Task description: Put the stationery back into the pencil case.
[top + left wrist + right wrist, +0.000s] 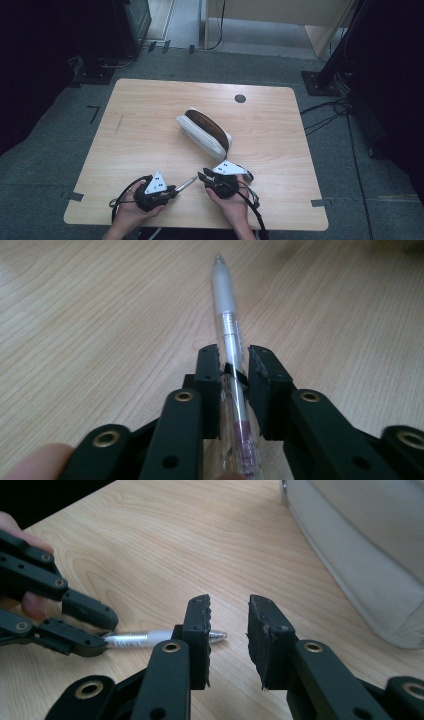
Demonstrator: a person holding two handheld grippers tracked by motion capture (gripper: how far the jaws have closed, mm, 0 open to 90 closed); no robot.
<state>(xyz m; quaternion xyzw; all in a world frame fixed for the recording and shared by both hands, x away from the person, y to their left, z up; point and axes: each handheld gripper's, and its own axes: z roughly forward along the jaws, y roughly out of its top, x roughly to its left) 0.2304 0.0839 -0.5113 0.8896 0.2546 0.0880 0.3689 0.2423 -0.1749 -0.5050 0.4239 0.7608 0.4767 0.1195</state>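
Note:
A clear pen with a frosted grip (224, 295) lies lengthwise between the jaws of my left gripper (234, 357), which is shut on it. In the high view the left gripper (172, 190) sits near the table's front edge, and the pen (186, 183) sticks out up and to the right. My right gripper (202, 176) stands open just right of the pen's tip (216, 636), nothing between its fingers (197, 625). The left gripper (107, 627) also appears at the left of the right gripper view. A white pencil case (202, 131) with a brown inside lies mid-table.
The wooden table (145, 105) has a small dark round hole (240, 98) near its far edge. The pencil case's white side (360, 555) lies close to the right of my right gripper. Black stands and cables sit on the floor around the table.

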